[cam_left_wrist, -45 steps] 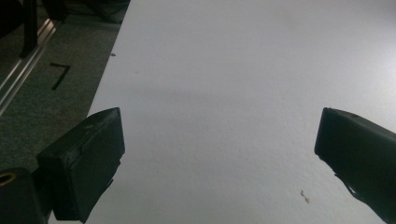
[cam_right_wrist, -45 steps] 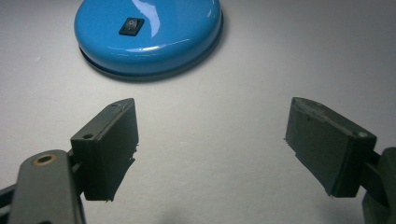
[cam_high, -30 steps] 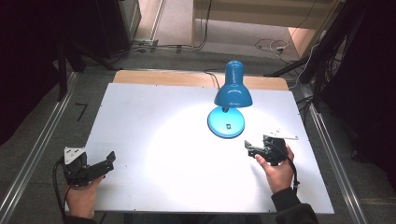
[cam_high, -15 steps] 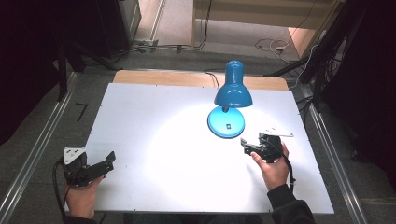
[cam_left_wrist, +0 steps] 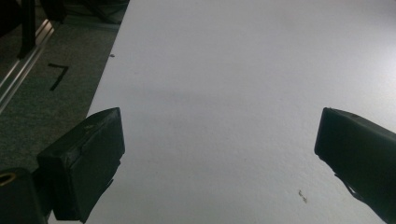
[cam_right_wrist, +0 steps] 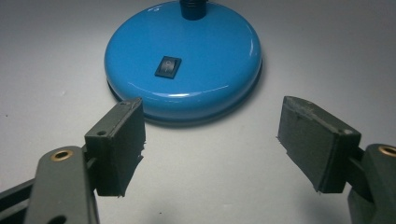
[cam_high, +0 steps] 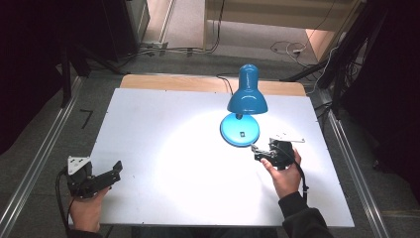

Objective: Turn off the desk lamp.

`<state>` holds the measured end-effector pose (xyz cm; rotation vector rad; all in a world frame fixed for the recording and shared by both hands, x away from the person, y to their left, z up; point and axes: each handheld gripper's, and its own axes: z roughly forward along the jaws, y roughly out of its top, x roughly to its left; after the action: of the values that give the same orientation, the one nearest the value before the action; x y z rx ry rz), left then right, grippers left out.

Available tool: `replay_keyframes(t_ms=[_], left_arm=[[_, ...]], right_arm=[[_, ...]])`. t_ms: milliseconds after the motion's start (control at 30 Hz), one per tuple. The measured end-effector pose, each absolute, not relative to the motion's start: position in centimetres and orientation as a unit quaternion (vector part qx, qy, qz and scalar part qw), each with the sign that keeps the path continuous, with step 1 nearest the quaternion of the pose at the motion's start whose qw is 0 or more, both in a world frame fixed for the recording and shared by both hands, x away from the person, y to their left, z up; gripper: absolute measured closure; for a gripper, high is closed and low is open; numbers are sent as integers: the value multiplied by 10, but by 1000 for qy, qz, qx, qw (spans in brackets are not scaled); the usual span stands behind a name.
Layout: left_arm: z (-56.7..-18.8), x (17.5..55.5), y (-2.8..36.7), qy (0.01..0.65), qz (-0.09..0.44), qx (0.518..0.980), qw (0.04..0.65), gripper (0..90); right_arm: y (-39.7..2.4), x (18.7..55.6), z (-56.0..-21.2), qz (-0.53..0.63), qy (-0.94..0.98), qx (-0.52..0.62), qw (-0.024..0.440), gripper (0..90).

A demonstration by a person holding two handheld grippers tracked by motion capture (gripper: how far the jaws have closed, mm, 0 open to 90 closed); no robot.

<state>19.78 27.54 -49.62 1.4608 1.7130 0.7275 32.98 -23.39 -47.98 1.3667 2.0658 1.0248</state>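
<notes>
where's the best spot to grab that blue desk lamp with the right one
Probably the thin black neck just above the round base of the blue desk lamp, approached from the near side, where the right hand-held gripper already faces it. The domed base looks too wide and smooth for the jaws; the neck is narrow and upright.

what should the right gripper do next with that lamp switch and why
Probably ease the right gripper forward and up over the blue lamp base, narrowing the jaws so one tip can press the black rocker switch. The jaws have just been closing a little, with nothing between them, and they sit just short of the base rim. The lamp is lit, so the switch looks like the target.
</notes>
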Motion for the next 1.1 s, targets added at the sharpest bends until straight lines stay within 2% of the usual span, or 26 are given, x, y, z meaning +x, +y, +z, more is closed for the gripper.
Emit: replay_keyframes(t_ms=[400, 500, 867, 1100], left_arm=[[-496, 198, 276, 669, 284, 571, 380, 20], [-496, 198, 276, 670, 284, 571, 381, 20], [-496, 198, 276, 669, 284, 571, 382, 20], [-496, 198, 276, 670, 283, 571, 381, 20]], right_arm=[[-227, 334, -481, 375, 748, 496, 230, 292], [-225, 335, -480, 396, 740, 493, 230, 334], [-216, 340, -481, 398, 738, 486, 246, 335], [-212, 343, -483, 394, 743, 481, 249, 398]])
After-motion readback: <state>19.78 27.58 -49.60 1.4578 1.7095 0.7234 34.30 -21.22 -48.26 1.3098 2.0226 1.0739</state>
